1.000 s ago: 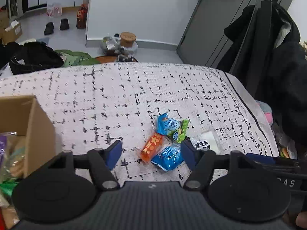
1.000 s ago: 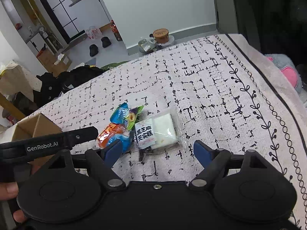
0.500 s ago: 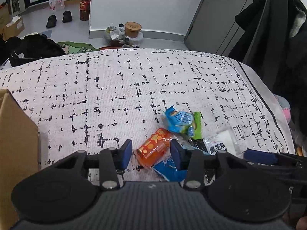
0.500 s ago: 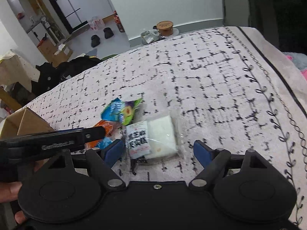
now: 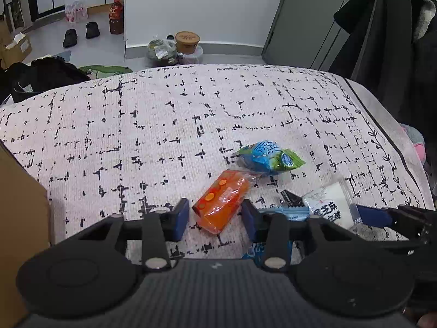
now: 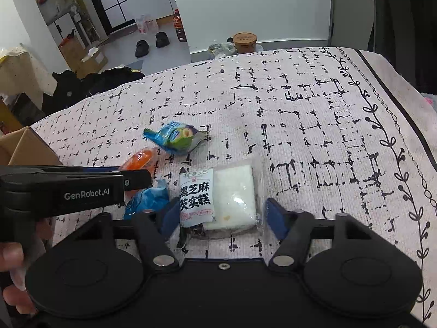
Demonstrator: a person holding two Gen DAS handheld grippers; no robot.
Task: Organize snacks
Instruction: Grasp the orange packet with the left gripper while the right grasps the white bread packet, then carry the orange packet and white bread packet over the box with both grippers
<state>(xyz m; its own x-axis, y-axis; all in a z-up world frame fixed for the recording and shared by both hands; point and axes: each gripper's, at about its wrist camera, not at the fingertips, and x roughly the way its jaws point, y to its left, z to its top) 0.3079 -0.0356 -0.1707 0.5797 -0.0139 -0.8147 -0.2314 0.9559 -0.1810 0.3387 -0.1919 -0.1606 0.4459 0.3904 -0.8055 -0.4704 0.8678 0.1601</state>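
Note:
Several snack packets lie together on a white cloth with black marks (image 5: 164, 123). My left gripper (image 5: 215, 218) is low over an orange packet (image 5: 222, 201), which lies between its closing jaws. The right pad touches the packet and a thin gap shows at the left pad. My right gripper (image 6: 222, 217) straddles a clear packet holding a white cake (image 6: 224, 196). Its jaws are closing and stand just off the wrapper's edges. A blue-green packet (image 5: 269, 157) lies a little farther out. A blue packet (image 6: 147, 198) sits between the two grippers, partly hidden.
A cardboard box (image 5: 21, 218) stands at the left edge of the cloth. Dark coats (image 5: 396, 41) hang at the right. Past the cloth's far edge the floor holds a paper cup (image 5: 187, 41), shoes and bags. A person's hand (image 6: 11, 259) holds the left gripper.
Both grippers came down closer to the packets. The left jaws narrowed around the orange packet, and the right jaws narrowed around the white cake packet.

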